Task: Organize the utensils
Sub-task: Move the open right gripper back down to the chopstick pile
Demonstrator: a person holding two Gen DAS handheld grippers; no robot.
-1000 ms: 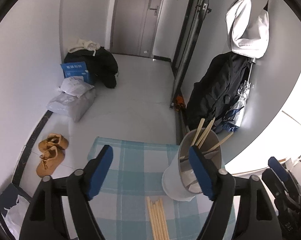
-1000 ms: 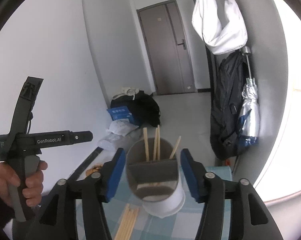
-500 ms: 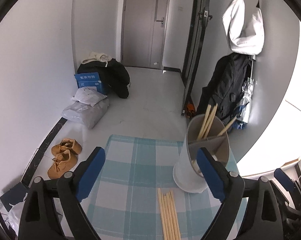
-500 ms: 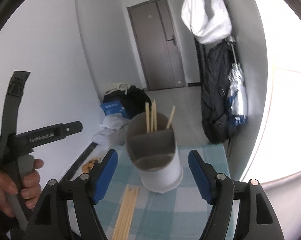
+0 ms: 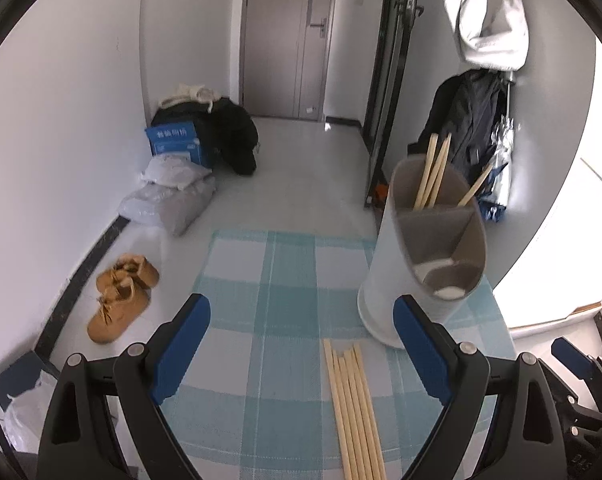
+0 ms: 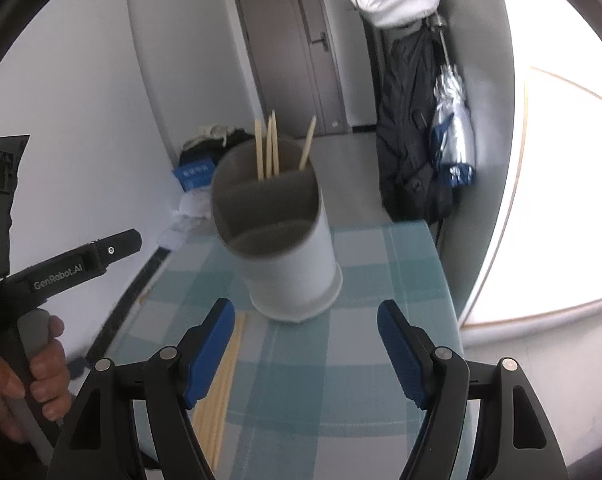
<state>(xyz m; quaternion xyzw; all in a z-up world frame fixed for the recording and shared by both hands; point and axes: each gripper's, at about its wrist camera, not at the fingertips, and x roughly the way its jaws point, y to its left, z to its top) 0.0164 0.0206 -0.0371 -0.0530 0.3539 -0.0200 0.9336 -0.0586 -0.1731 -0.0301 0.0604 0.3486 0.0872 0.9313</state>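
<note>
Chopsticks (image 5: 355, 412), a loose bundle of pale wooden sticks, are seen lying flat and side by side on the checked blue-and-white cloth of the tabletop (image 5: 269, 320), at about 6 o'clock in the left wrist view. Just beyond their far tips, at about 2 o'clock, a white cylindrical holder (image 5: 417, 264) with grey inner dividers is stood upright on the cloth. Four more chopsticks (image 6: 267, 148) are already stood in its far compartment; the nearer compartments look empty of sticks.

The left hand-held gripper (image 5: 301, 354) is held above the cloth with its blue-padded jaws spread wide and nothing between them; the bundle lies under the gap, toward the right jaw. The right hand-held gripper (image 6: 306, 354) is likewise spread fairly wide and empty, pointed at the holder's base, with the bundle at about 8 o'clock beside its left jaw. A person's hand (image 6: 29, 372) is seen around the left tool's handle at 9 o'clock in the right wrist view.

The step in hand is judged to be picking up the lying sticks. It is best done by lowering one gripper squarely across the bundle, pinching near mid-length so nothing tips, and leaving the holder unbumped.
</note>
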